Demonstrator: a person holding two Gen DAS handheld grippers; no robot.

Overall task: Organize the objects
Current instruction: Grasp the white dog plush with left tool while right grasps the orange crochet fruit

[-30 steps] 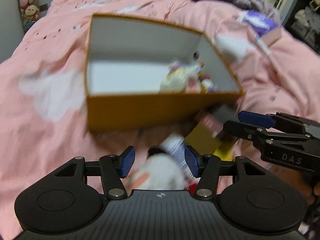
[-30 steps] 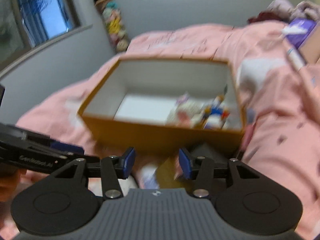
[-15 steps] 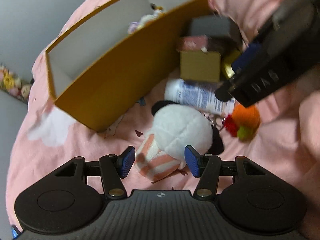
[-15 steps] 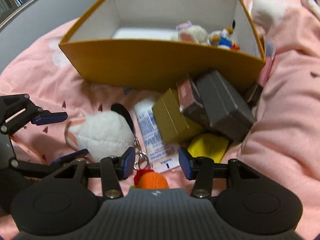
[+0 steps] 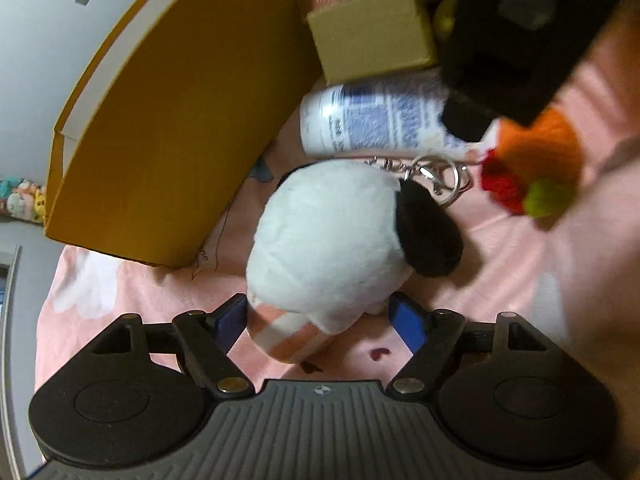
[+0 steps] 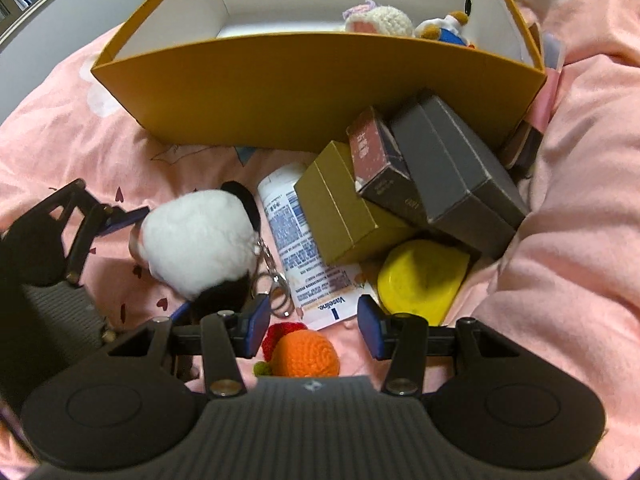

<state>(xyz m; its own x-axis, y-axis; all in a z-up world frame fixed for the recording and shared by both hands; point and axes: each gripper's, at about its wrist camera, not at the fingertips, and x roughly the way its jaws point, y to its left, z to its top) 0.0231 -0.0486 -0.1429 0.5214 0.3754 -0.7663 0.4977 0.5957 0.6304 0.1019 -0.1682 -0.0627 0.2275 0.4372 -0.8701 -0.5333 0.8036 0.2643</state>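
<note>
A pink bedspread (image 6: 580, 208) is covered by an orange box (image 6: 320, 80), in whose far right corner two small toys (image 6: 404, 20) are seen. In front of it a plush (image 5: 332, 240) lies beside a tube (image 6: 296, 236) and a pile of cartons (image 6: 420, 184). The plush is straddled by the left gripper (image 5: 318, 320), its jaws opening, pads not pressing. The right gripper (image 6: 308, 324) is held half open and empty above a crocheted orange (image 6: 308, 354).
</note>
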